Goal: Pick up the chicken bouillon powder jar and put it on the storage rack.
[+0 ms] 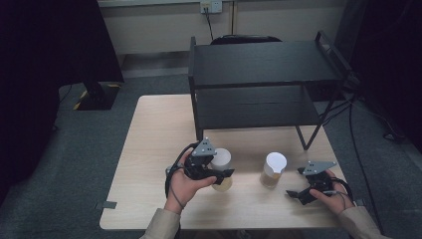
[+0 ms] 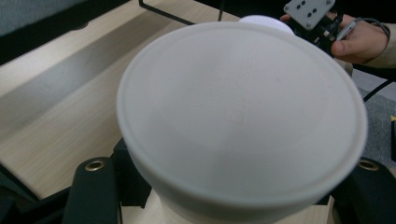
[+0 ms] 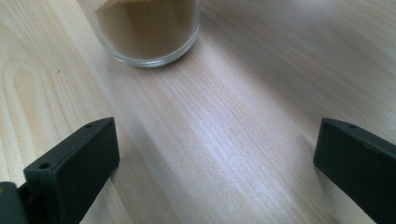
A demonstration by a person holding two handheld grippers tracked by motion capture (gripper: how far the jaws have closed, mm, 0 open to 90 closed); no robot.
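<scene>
2 lidded jars on the table, 1 of them held in the left gripper

The near jar (image 1: pixel 221 169), capped with a white lid (image 2: pixel 240 112), is clamped between the jaws of the left gripper (image 1: pixel 219 175) toward the front of the wooden table (image 1: pixel 159 129). The second jar (image 1: pixel 272 172), filled with brown powder, is stood to its right, apart from it. The right gripper (image 1: pixel 298 194) is held near that jar with its jaws spread wide. A black shelf (image 1: pixel 259 64) is seen behind
</scene>
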